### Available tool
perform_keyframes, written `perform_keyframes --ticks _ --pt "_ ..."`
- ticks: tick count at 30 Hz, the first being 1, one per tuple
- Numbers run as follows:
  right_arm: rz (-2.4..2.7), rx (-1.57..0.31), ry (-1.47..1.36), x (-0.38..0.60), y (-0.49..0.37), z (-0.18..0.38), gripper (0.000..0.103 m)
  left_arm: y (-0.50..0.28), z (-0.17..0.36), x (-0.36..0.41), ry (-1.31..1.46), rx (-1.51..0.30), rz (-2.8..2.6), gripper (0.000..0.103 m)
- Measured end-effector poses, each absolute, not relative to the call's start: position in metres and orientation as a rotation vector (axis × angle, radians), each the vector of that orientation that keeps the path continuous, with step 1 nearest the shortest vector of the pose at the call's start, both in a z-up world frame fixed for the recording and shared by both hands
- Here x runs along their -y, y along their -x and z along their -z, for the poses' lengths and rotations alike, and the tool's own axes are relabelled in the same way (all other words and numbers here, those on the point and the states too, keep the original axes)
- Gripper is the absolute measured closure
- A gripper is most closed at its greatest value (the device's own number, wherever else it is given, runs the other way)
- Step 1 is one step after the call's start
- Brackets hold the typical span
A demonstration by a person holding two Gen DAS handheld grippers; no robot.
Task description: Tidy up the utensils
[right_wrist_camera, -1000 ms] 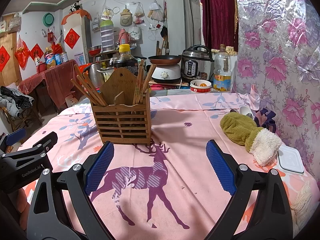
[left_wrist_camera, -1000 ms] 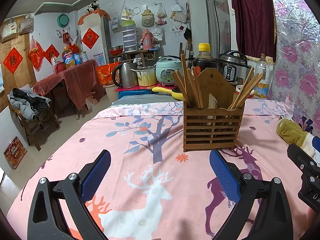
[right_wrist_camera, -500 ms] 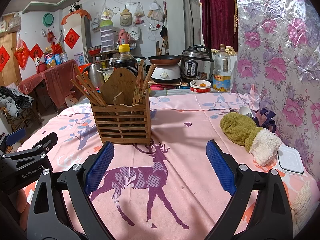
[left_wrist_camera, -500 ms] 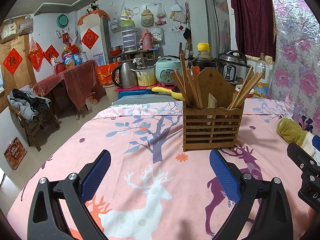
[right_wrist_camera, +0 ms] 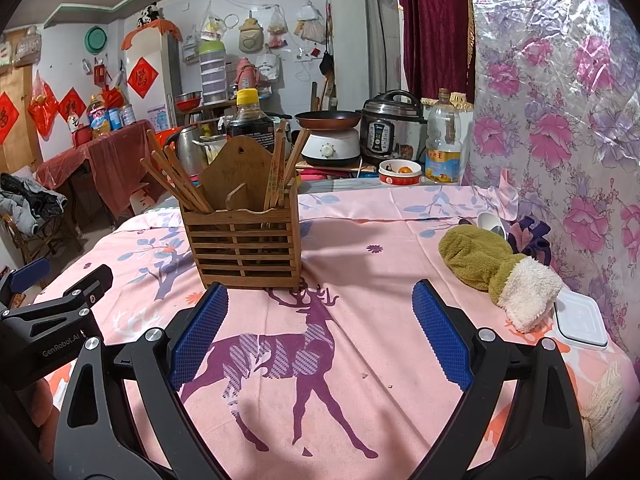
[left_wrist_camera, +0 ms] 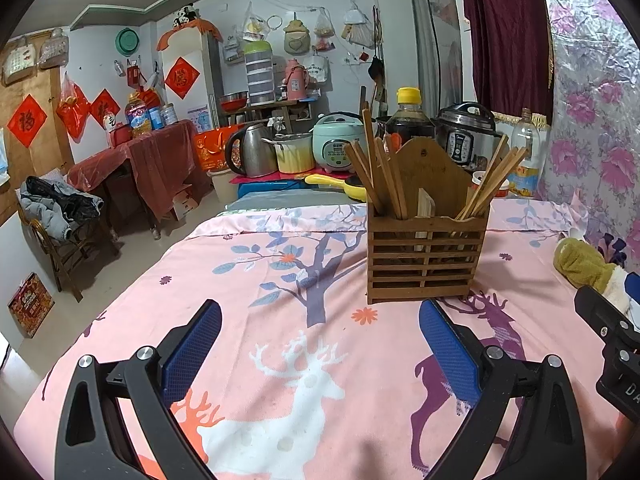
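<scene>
The left gripper point(left_wrist_camera: 320, 344) hung low over the pink tablecloth point(left_wrist_camera: 280, 280) with its two blue pads spread wide and nothing between them. The right gripper point(right_wrist_camera: 320, 332) was in the same condition, its blue pads far apart and empty, just above the purple deer print point(right_wrist_camera: 288, 356) on the cloth. The wooden utensil holder point(left_wrist_camera: 426, 256) stood upright on the table, at about one o'clock from the left gripper and close in front of its right pad; in the right wrist view the same holder point(right_wrist_camera: 246, 246) was at about eleven o'clock, just beyond the left pad. Two bundles of wooden chopsticks point(left_wrist_camera: 380, 176) stood in it, one leaning out of the left compartment and one point(left_wrist_camera: 490, 180) leaning out of the right compartment (the middle part held only a short flat wooden piece, as far as I could see). The tall back board of the holder rose between the two bundles. At about two o'clock from the right gripper an olive-green fleece mitten point(right_wrist_camera: 492, 268) with a white cuff lay on the cloth, and a white plastic lid point(right_wrist_camera: 580, 320) lay just beside the cuff, near the flowered wall covering. Behind the table, well apart from the grippers, stood a dark sauce bottle point(right_wrist_camera: 249, 120) with a yellow cap, a pressure cooker point(right_wrist_camera: 390, 128) and an oil bottle point(right_wrist_camera: 442, 140).
</scene>
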State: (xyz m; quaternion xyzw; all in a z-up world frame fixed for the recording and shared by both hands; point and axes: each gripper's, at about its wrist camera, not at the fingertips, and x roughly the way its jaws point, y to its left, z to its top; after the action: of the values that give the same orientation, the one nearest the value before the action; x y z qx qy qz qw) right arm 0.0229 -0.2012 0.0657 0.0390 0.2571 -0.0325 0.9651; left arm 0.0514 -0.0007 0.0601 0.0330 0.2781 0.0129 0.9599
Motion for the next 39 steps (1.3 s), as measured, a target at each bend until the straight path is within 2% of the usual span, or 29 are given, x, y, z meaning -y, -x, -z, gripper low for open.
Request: perform_keyframes --ticks 39 --pt "0.066 -0.521 -0.080 0.2026 -0.0231 -0.0649 0.013 -0.0536 -0.0655 -0.0017 -0.057 -0.575 -0.021 0.006"
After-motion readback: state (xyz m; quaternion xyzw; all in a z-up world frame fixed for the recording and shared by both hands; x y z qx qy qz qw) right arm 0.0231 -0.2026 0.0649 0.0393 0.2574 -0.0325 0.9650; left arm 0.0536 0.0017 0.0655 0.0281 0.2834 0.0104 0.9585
